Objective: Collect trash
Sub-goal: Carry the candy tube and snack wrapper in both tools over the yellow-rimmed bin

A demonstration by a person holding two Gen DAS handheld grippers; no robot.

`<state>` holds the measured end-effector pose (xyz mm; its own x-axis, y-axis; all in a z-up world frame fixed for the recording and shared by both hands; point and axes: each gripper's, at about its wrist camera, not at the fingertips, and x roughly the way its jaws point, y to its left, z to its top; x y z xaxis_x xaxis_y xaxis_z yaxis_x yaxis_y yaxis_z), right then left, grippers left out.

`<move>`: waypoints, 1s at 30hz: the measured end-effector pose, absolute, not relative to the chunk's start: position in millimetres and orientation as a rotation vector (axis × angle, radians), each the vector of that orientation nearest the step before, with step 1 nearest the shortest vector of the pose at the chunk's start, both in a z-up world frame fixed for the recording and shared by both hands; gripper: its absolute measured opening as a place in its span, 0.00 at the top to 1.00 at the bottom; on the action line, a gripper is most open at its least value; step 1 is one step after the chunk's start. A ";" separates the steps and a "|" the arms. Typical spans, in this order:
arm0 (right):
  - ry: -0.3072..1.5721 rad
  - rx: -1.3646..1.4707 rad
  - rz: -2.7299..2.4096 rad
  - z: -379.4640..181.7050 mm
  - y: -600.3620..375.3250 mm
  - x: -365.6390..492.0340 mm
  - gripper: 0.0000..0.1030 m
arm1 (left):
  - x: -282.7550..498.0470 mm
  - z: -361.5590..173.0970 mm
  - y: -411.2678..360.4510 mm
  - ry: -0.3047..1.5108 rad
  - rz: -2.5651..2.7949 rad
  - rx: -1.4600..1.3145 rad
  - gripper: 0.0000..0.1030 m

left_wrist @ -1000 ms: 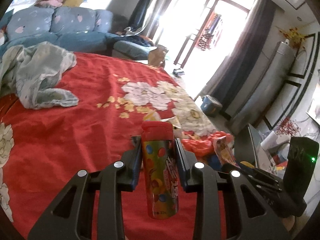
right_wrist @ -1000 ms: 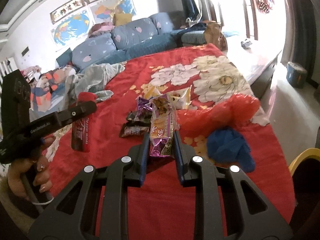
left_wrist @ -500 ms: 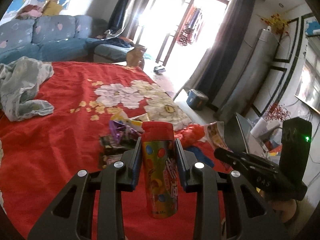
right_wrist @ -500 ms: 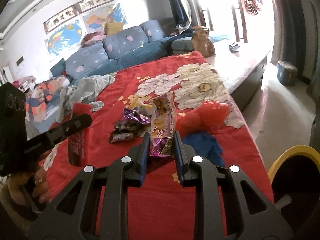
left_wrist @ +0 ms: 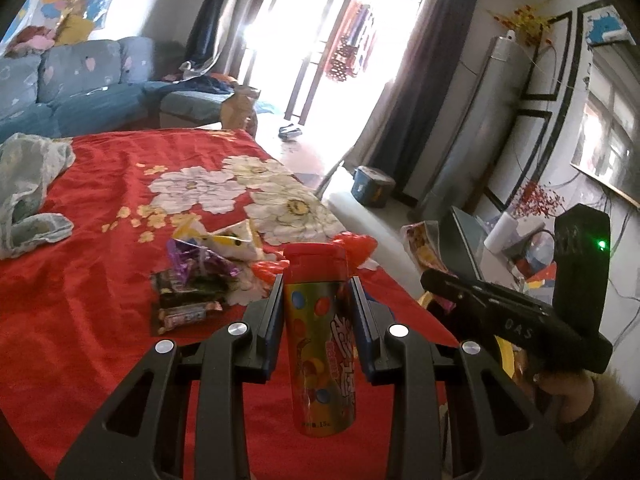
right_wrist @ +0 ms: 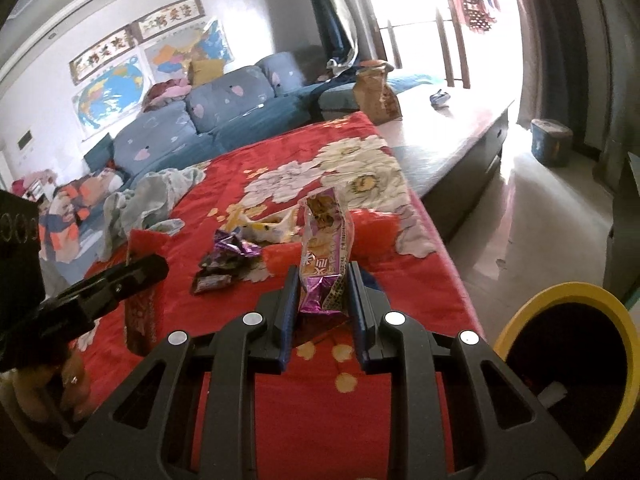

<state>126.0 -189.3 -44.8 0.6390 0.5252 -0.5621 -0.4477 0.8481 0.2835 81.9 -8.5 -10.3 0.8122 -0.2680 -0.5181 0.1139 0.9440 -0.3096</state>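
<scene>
My left gripper (left_wrist: pixel 317 285) is shut on a gold candy tube with a red cap (left_wrist: pixel 320 332), held upright above the red flowered blanket (left_wrist: pixel 80 280). In the right wrist view my right gripper (right_wrist: pixel 322 276) is shut on a purple snack bag (right_wrist: pixel 326 252), also lifted off the blanket. Several wrappers (left_wrist: pixel 192 280) stay in a heap on the blanket, seen again as wrappers (right_wrist: pixel 224 260) left of the bag. A yellow-rimmed bin (right_wrist: pixel 568 364) stands low at the right, beside the bed. The left gripper with the tube (right_wrist: pixel 140 304) shows at the left edge.
A grey-green cloth (left_wrist: pixel 28 184) lies crumpled at the blanket's far left. A blue sofa (right_wrist: pixel 208 120) runs behind the bed. A red plastic bag (left_wrist: pixel 352 246) lies by the wrappers. A small blue tub (right_wrist: pixel 550 142) stands on the floor near the bright window.
Both grippers swung rightward off the bed's middle with their loads still held. The yellow-rimmed bin has come much further into the right wrist view.
</scene>
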 end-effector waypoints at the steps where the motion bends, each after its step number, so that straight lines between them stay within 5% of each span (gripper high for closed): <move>1: 0.679 0.125 0.551 -44.8 -191.8 126.1 0.83 | 82.0 -10.2 -11.4 0.591 -0.212 -0.267 0.71; 30: 0.664 0.250 0.315 -55.3 -290.0 137.0 0.83 | 95.0 -15.4 -107.0 0.631 -0.407 -0.115 0.71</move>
<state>137.0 -290.0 -55.3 0.7430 0.3636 -0.5620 -0.2057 0.9230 0.3252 95.0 -107.0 -15.4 0.7314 -0.4038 -0.5496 0.3348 0.9147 -0.2264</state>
